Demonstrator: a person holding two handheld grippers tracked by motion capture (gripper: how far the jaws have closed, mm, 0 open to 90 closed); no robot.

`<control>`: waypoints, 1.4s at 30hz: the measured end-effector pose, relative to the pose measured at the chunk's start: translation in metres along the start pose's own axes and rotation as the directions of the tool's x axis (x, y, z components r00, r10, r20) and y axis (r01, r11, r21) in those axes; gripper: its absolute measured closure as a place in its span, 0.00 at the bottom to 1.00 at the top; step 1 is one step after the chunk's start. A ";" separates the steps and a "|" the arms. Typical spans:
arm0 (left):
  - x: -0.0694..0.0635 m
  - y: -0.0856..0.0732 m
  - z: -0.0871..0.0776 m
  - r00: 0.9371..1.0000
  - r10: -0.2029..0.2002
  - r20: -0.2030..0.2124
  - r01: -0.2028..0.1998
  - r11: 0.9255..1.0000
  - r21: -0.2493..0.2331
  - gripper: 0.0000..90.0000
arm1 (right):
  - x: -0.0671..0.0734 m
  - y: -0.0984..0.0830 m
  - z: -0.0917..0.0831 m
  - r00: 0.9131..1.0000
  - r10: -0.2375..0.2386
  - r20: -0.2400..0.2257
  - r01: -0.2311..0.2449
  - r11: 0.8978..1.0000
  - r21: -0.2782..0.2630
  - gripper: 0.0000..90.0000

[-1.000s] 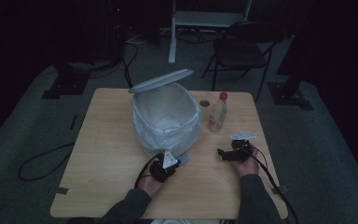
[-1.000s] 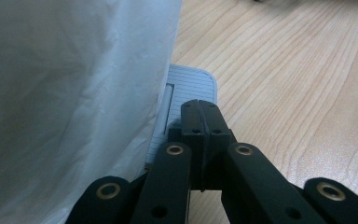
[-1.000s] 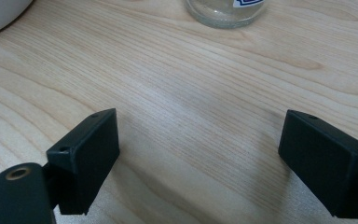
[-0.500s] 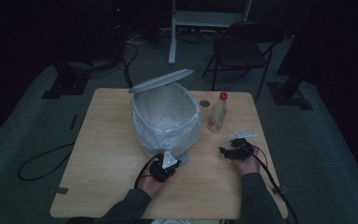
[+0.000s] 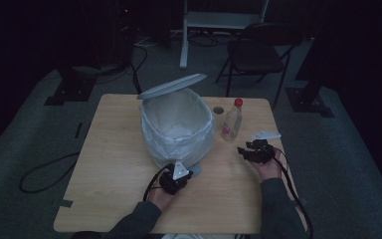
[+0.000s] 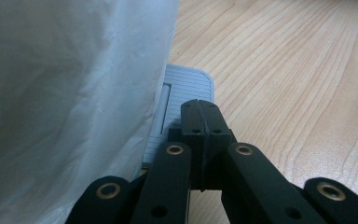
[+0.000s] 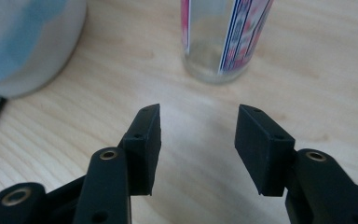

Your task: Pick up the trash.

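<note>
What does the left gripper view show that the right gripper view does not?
The left gripper view has the grey ribbed foot pedal up close, with the left gripper shut over it. The right gripper view has the clear plastic bottle with a striped label ahead of the right gripper, whose jaws have just been closing with nothing between them. Both share the light wooden table and the white-bagged bin.
</note>
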State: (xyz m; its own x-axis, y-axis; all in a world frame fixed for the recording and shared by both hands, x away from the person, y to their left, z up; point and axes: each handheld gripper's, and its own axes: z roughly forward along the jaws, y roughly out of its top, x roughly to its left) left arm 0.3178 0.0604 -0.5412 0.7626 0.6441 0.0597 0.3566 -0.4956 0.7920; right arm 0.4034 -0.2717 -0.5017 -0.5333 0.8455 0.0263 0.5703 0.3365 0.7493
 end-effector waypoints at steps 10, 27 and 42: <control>0.000 0.000 0.000 1.000 -0.003 0.002 0.003 1.000 -0.002 1.00 | -0.006 0.033 -0.017 1.000 0.012 0.012 -0.011 0.998 -0.069 0.52; -0.001 -0.001 0.000 1.000 -0.016 0.005 0.016 1.000 -0.005 1.00 | -0.008 0.088 -0.038 1.000 -0.007 0.026 0.011 0.987 -0.158 0.46; -0.001 -0.001 0.000 1.000 -0.021 0.007 0.021 1.000 -0.008 1.00 | -0.008 0.129 -0.027 0.998 -0.030 0.051 0.039 0.984 -0.176 0.44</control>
State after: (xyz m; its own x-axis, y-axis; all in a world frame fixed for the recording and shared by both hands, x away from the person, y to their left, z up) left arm 0.3170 0.0597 -0.5421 0.7586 0.6504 0.0385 0.3683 -0.4769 0.7981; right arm 0.4642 -0.2469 -0.3872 -0.5181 0.8548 -0.0299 0.4301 0.2906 0.8547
